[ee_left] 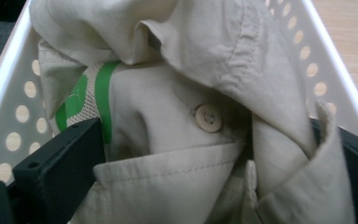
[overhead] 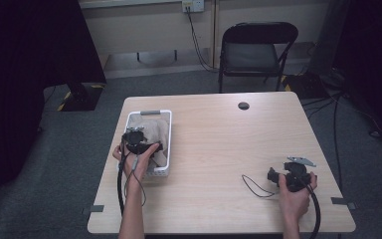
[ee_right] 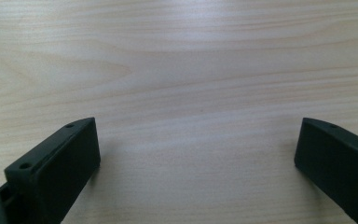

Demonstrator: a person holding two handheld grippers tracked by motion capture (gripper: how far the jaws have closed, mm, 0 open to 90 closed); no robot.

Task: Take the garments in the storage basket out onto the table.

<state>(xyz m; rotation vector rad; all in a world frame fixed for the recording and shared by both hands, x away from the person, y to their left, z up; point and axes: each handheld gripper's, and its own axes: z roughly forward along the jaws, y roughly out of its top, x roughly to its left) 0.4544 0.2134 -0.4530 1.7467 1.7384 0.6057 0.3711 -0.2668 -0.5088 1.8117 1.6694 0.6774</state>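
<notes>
Pale wood desk [overhead: 219, 149] with a white perforated basket [overhead: 167, 144] under the left hand-held gripper [overhead: 138, 142], a crumpled beige garment [ee_left: 182, 140] stuffed inside. Jaws spread wide around the folds, nothing pinched yet. Looks light and floppy, so I'd bite a thick fold just ahead, near the button [ee_left: 208, 117]. Bundled, no clear heading; the heap runs along the basket. Right hand-held gripper [ee_right: 196, 154] hangs open over bare desk.

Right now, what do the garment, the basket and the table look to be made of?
Garment: beige woven cloth, probably cotton, matte, with visible stitching, soft creases and a pale button. Basket: white, smooth, slightly glossy, likely moulded plastic, walls punched with round holes. Table: light wood grain, satin sheen; could be laminate or veneer.
</notes>
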